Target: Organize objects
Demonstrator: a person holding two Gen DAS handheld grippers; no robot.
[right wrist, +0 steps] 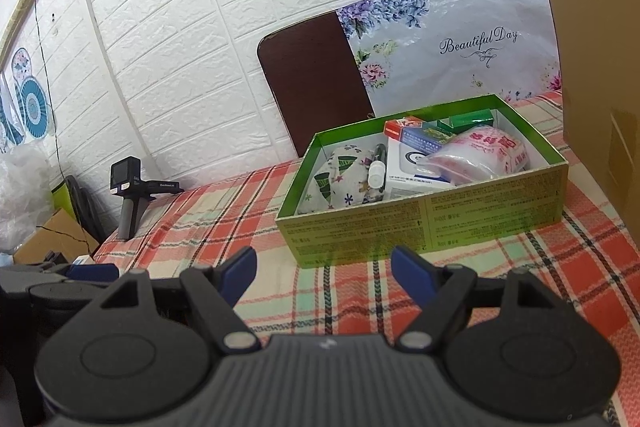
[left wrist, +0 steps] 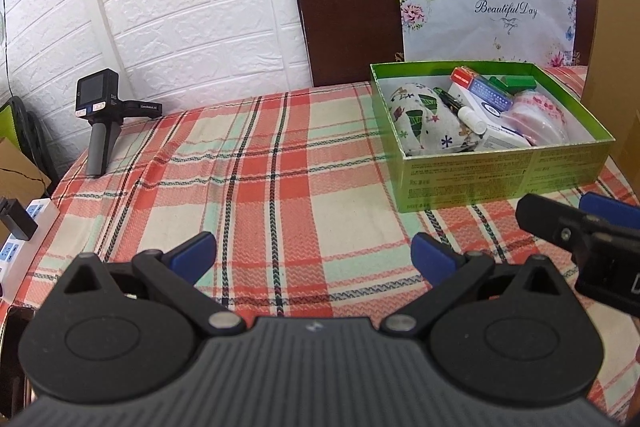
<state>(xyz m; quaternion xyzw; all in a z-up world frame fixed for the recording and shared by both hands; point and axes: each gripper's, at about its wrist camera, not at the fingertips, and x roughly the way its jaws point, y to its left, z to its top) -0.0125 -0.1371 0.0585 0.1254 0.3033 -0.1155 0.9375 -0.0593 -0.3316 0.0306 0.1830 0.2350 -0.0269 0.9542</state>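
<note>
Wide bare stretch of checked tablecloth point(left wrist: 256, 171) ahead of left gripper point(left wrist: 314, 253), jaws spread apart, nothing between. Green box point(right wrist: 424, 223) of small things stood just beyond right gripper point(right wrist: 324, 273), jaws also wide apart and empty. Box close to cardboard point(right wrist: 592, 67) at right edge.

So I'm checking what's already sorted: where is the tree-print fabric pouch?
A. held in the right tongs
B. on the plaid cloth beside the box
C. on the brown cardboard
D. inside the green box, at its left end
D: the fabric pouch lies inside the green box at its left end, next to a small white bottle.
</note>
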